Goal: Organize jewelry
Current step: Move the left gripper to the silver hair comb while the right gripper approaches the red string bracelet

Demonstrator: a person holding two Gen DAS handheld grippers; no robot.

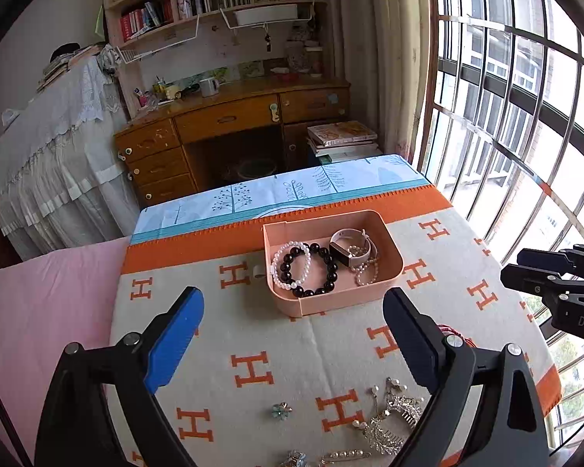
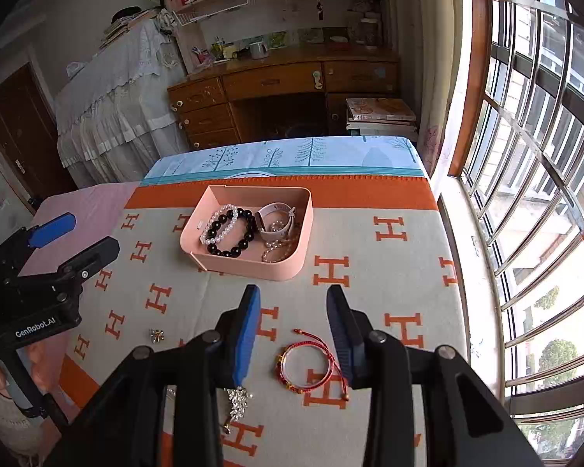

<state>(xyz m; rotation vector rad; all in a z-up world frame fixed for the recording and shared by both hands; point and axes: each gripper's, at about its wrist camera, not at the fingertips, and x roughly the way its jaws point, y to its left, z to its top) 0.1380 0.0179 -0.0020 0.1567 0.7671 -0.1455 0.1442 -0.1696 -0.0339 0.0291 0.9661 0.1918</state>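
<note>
A pink tray (image 1: 292, 307) (image 2: 229, 264) on the H-patterned blanket holds a black bead bracelet (image 1: 329, 272) (image 2: 249, 233), a pearl bracelet (image 1: 280, 262) (image 2: 218, 223), a pale watch (image 1: 348, 243) (image 2: 276, 220) and a thin bead chain (image 1: 366, 272). My left gripper (image 1: 294, 309) is open and empty just before the tray. My right gripper (image 2: 294, 305) is open and empty above a red cord bracelet (image 2: 311, 366). A silver hair comb (image 1: 389, 416), a small flower brooch (image 1: 281, 410) (image 2: 157, 335) and a pin (image 1: 344, 456) lie loose on the blanket.
The blanket (image 1: 253, 330) covers a bed with a pink sheet (image 1: 39, 303) at the left. A barred window (image 2: 525, 155) runs along the right. A wooden desk (image 1: 233, 116) and stacked books (image 1: 342, 136) stand beyond the bed.
</note>
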